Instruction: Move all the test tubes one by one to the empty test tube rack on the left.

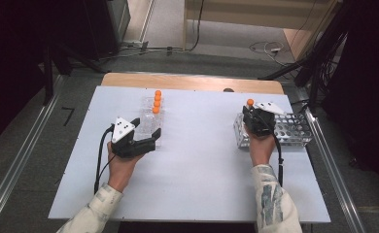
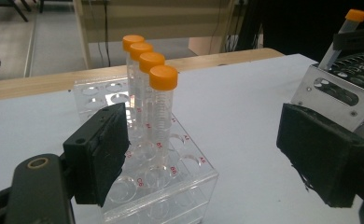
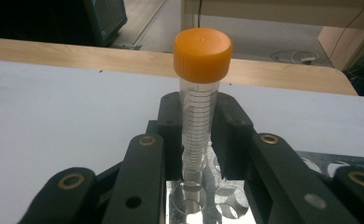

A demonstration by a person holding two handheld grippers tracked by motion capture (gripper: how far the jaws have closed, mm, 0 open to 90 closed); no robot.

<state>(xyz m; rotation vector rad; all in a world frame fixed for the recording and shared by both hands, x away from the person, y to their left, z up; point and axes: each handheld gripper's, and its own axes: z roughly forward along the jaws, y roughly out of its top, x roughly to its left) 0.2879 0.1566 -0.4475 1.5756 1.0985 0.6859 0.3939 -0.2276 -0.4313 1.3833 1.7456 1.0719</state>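
1. While the right gripper [image 3: 199, 140] sits over the metal rack [image 1: 294, 130], its jaws are clamped on an orange-capped tube [image 3: 200, 93], upright, bottom end just above a hole.
2. The tube's long axis runs straight up and down, so it lines up with the hole below. Looks like either a lift-out or a drop-in, can't tell which.
3. The left gripper [image 1: 146, 136] hangs wide open, holding nothing, at the clear rack [image 2: 171, 177] with four capped tubes [image 2: 163, 107] in a row.
4. Both racks sit well apart on the white surface [image 1: 202, 160].
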